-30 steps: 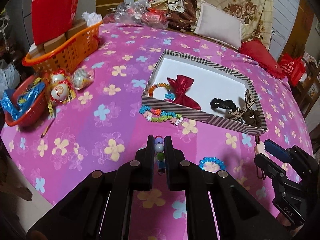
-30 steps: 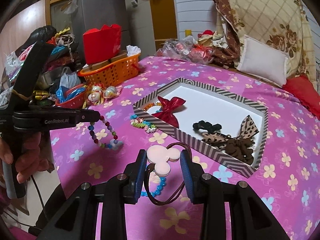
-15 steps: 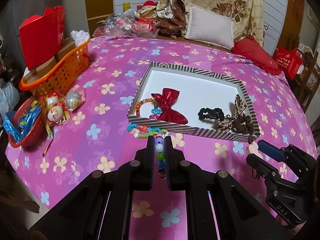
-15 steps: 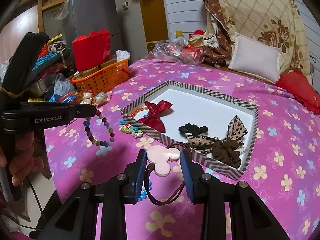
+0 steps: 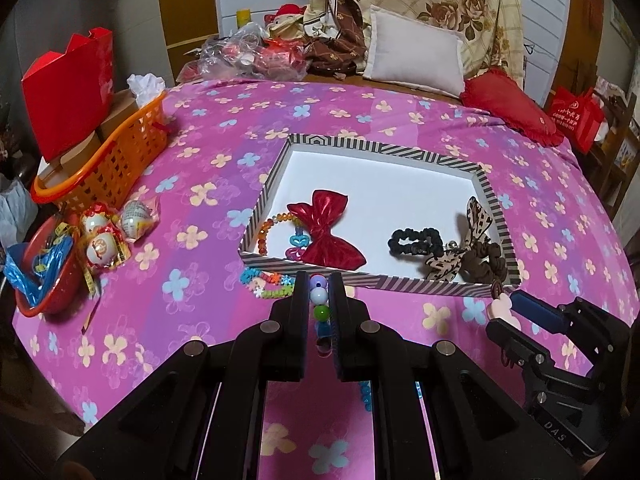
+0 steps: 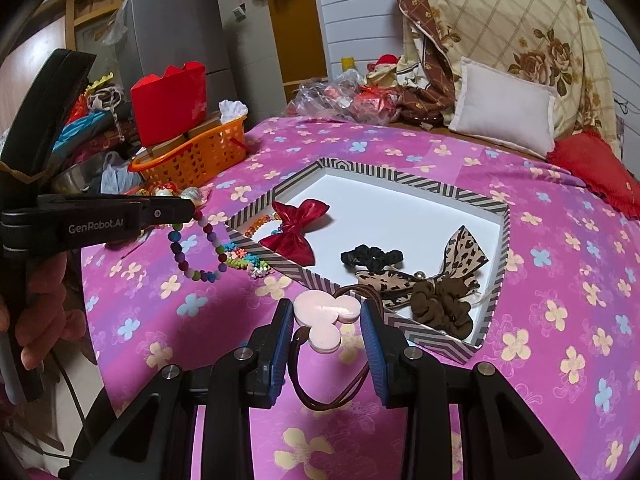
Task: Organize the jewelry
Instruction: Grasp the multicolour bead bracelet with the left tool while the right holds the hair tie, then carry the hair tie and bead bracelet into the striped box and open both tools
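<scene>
My left gripper (image 5: 319, 298) is shut on a multicoloured bead bracelet (image 5: 319, 295), held above the bedspread just before the striped box (image 5: 424, 283); the bracelet hangs from it in the right wrist view (image 6: 196, 254). My right gripper (image 6: 326, 320) is shut on a pink mouse-shaped hair tie (image 6: 324, 318) with brown elastic loops, near the box's front corner (image 6: 444, 336). In the box lie a red bow (image 5: 326, 232), a black scrunchie (image 5: 416, 242), a leopard bow (image 5: 464, 248) and a beaded bracelet (image 5: 272, 226).
A flower-bead bracelet (image 5: 266, 283) lies on the pink bedspread against the box front. A blue bead bracelet (image 5: 365, 394) lies under my left gripper. An orange basket (image 5: 108, 160), a red bowl (image 5: 44, 280) and wrapped balls (image 5: 104, 240) are at left. Pillows are at the back.
Both grippers have risen and moved toward the box with their items held. The box now sits closer beneath them in both views.
</scene>
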The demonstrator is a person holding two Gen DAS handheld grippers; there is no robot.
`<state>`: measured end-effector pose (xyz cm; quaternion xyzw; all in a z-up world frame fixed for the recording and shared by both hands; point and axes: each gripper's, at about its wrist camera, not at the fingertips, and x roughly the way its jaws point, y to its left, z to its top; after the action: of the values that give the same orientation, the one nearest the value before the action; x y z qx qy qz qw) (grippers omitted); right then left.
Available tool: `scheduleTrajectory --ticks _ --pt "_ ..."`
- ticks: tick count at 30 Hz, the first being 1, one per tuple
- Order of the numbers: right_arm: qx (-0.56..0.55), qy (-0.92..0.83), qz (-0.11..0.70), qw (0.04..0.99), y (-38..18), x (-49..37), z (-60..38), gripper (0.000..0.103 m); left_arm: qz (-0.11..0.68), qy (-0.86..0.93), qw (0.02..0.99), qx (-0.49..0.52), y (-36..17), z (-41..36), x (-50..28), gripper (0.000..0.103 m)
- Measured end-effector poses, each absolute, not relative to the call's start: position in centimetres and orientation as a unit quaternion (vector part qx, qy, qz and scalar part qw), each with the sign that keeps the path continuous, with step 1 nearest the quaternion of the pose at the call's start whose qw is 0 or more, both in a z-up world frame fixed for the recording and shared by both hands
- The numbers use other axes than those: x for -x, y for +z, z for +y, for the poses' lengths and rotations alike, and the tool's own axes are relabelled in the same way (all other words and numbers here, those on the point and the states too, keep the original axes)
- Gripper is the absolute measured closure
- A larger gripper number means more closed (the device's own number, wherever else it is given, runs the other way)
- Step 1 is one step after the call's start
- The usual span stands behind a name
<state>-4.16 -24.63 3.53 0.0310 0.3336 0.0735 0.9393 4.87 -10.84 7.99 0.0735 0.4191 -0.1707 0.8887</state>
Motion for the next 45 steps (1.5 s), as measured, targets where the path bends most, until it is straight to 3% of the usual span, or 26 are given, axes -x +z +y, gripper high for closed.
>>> scheduleTrajectory --ticks 25,34,45 --pt "-0.048 0.058 0.340 0.937 4.8 -1.8 -27.2 0.070 0.428 -0.191 0.881 -0.067 9.1 -15.8 -9.7 0.095" --pt "-0.054 0.048 0.367 0.927 2.8 -6.4 -28.6 0.070 0.451 -0.195 0.869 -0.056 6.3 -18.2 -13.2 0.095" --pt "-0.048 0.049 0.408 0.910 -1.1 -11.2 -27.5 0.070 0.496 -0.146 0.854 -0.049 0.7 -15.5 -16.7 0.095"
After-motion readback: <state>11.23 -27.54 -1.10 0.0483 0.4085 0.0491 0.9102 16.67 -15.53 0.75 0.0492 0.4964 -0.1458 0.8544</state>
